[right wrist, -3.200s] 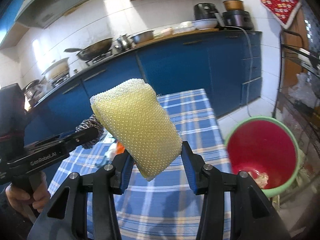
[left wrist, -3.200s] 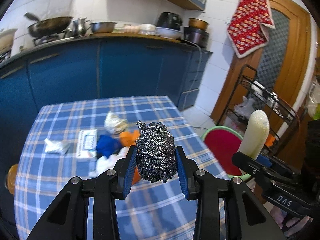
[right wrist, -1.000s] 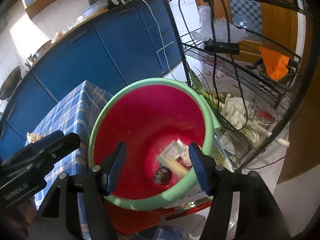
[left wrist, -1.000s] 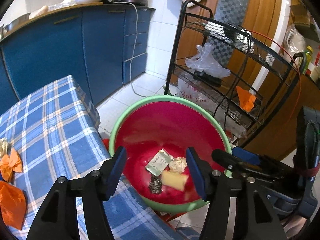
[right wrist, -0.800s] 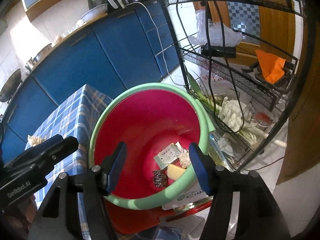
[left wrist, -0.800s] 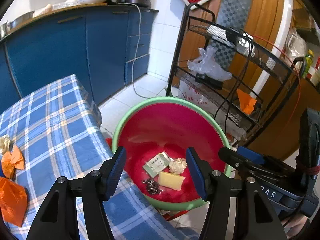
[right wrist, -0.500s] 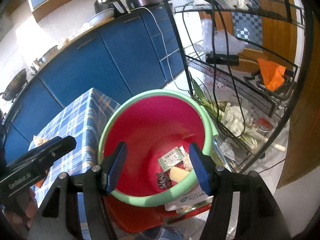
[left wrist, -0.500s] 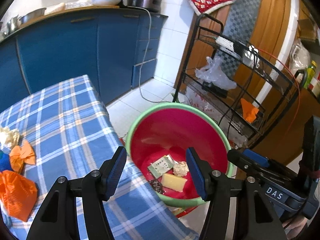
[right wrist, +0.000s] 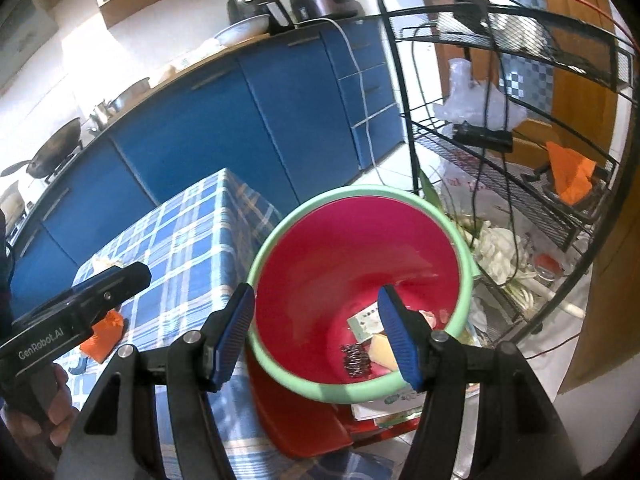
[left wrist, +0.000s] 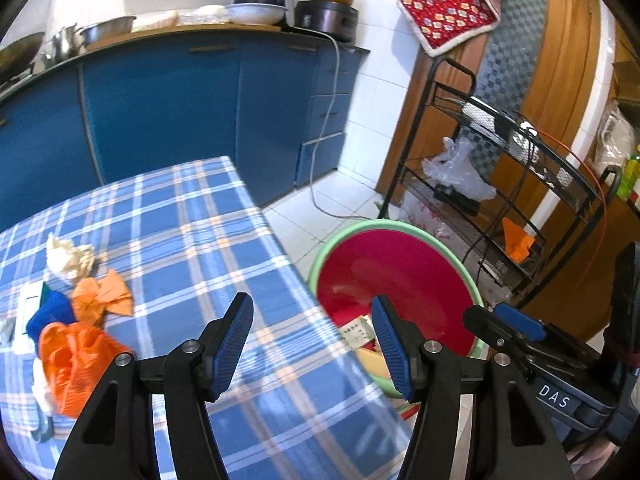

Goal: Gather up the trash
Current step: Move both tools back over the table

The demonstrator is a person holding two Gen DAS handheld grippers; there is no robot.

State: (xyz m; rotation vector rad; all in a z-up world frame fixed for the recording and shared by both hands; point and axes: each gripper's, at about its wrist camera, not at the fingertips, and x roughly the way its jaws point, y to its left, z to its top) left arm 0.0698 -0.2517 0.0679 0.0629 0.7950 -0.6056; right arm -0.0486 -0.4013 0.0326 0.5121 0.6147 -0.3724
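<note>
Steel scourer [right wrist: 355,357] and yellow sponge [right wrist: 382,347], held seconds ago, now lie in red bin [right wrist: 460,236] off the bench's [left wrist: 192,224] right edge. Left gripper [left wrist: 312,340] and right gripper [right wrist: 318,330]: jaws half-open, empty. Orange wrappers [left wrist: 74,356] remain near the bench's left edge.

We see a kitchen with white wall tiles [left wrist: 372,92], long blue cupboards [left wrist: 168,104] with pots and bowls [left wrist: 256,12] on top, a white tile floor [left wrist: 320,200], a wooden door [left wrist: 560,80], a red patterned cloth [left wrist: 448,0] hanging up, a black wire rack [right wrist: 500,128], our table [left wrist: 192,240] in a blue check cloth
</note>
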